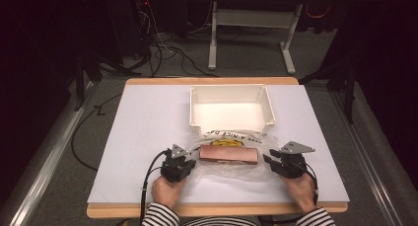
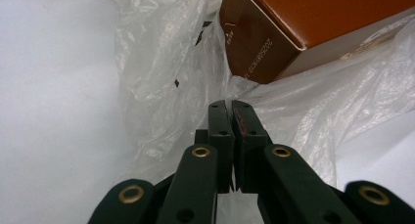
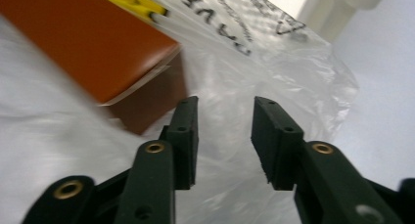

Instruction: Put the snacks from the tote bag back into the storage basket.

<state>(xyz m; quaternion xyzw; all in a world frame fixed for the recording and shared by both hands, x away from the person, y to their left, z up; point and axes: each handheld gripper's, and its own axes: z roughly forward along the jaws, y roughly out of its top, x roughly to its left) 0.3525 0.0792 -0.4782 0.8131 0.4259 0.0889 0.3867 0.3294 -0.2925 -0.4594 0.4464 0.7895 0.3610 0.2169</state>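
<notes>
Brown box (image 1: 228,154) in clear plastic bag (image 1: 231,169) lies between both grippers. Left gripper (image 2: 229,106) — jaws pinched together at the bag's edge, just short of the box. Right gripper (image 3: 224,117) — jaws apart over bag film, gripping nothing.

White-topped table (image 1: 138,137), white bin (image 1: 231,107), plastic bag (image 1: 231,169) on it.

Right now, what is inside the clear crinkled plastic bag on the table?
A long brown rectangular cardboard box lies flat inside the clear crinkled plastic bag. The film covers the box, and whatever the closed box holds cannot be seen.
</notes>
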